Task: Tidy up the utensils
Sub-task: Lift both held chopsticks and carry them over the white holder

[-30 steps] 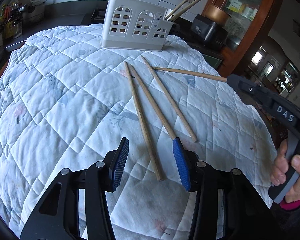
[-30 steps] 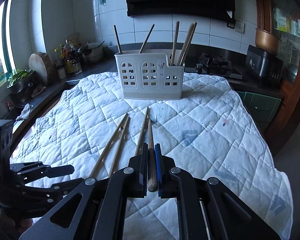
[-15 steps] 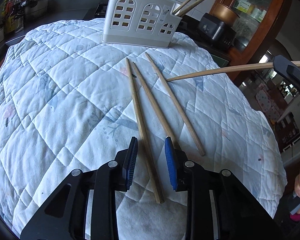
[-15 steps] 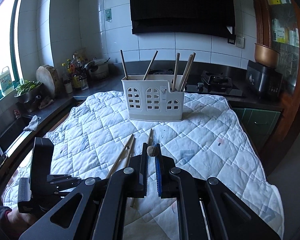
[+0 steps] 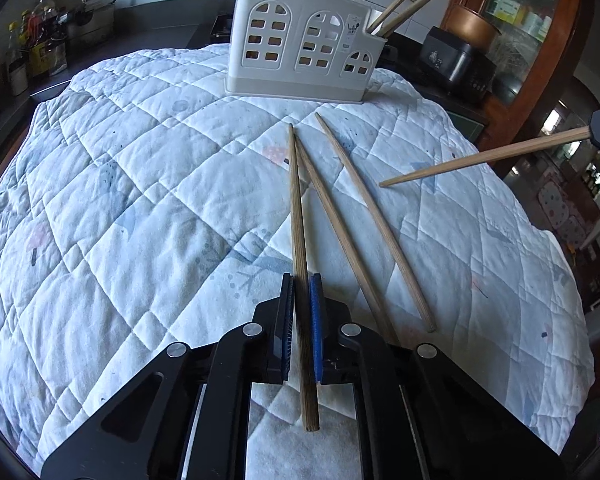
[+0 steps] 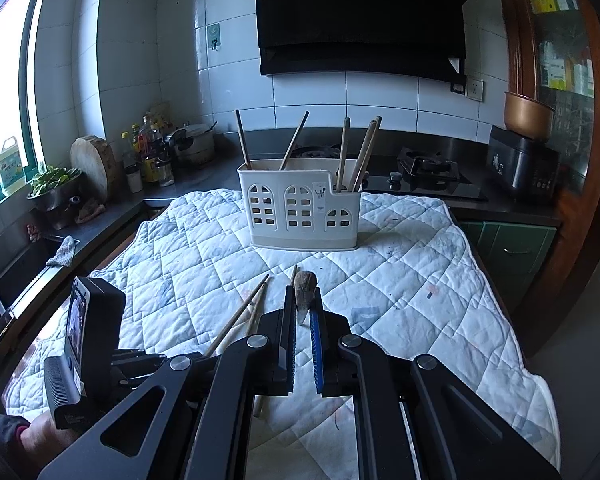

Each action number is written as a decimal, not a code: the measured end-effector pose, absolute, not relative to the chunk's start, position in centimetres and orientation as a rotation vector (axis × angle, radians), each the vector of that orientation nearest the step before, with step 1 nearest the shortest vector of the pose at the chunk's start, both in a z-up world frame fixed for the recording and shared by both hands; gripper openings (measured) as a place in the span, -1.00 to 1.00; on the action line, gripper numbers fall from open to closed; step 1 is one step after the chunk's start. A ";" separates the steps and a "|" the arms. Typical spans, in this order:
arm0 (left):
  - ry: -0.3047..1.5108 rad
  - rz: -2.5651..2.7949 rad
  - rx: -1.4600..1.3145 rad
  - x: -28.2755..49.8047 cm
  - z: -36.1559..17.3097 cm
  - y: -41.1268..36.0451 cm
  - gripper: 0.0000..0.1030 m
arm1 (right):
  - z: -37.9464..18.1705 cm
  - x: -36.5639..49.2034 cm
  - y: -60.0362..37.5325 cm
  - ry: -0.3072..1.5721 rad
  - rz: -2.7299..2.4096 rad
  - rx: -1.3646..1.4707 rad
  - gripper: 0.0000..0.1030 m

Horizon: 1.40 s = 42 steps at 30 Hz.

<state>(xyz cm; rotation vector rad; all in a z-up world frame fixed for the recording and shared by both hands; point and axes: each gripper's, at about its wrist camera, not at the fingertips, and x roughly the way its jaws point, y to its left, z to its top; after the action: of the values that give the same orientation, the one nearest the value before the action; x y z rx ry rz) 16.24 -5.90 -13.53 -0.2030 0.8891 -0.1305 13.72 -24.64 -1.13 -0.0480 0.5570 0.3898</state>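
A white utensil holder (image 5: 304, 46) with several chopsticks in it stands at the far end of the quilted cloth; it also shows in the right wrist view (image 6: 300, 212). My left gripper (image 5: 302, 280) is shut on a wooden chopstick (image 5: 298, 208) that lies on the cloth. Two more chopsticks (image 5: 340, 224) lie just to its right. My right gripper (image 6: 303, 294) is shut on another chopstick (image 6: 303, 287), held in the air and pointing away, seen end-on. That chopstick (image 5: 480, 156) shows at the right in the left wrist view.
The white quilted cloth (image 5: 120, 200) covers the table. A dark counter with bottles (image 6: 148, 156), a bowl of greens (image 6: 54, 184) and a gas hob (image 6: 428, 166) runs behind it. A black appliance (image 6: 524, 164) and a wooden cabinet stand at the right.
My left gripper has moved forward and closed on the leftmost chopstick. My right gripper has risen with its chopstick, whose tip now hangs clear above the cloth.
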 end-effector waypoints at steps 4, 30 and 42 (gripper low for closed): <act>0.838 -0.137 -0.205 15.5 -11.9 -5.0 -0.88 | -0.4 13.8 -25.0 0.549 0.394 -0.039 -0.87; 0.582 -0.287 -0.085 19.4 1.9 -2.3 -0.89 | 11.6 25.4 -22.8 0.587 0.493 -0.023 -0.87; 0.409 -0.241 -0.047 25.3 11.2 -0.9 -0.89 | 15.8 33.1 -20.7 0.500 0.392 -0.034 -0.87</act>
<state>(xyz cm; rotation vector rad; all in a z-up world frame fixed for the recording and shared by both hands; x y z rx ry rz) 25.29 -0.92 11.24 -0.0467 0.4092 -0.2410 33.14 -20.74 15.77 -0.0336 0.5004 0.3917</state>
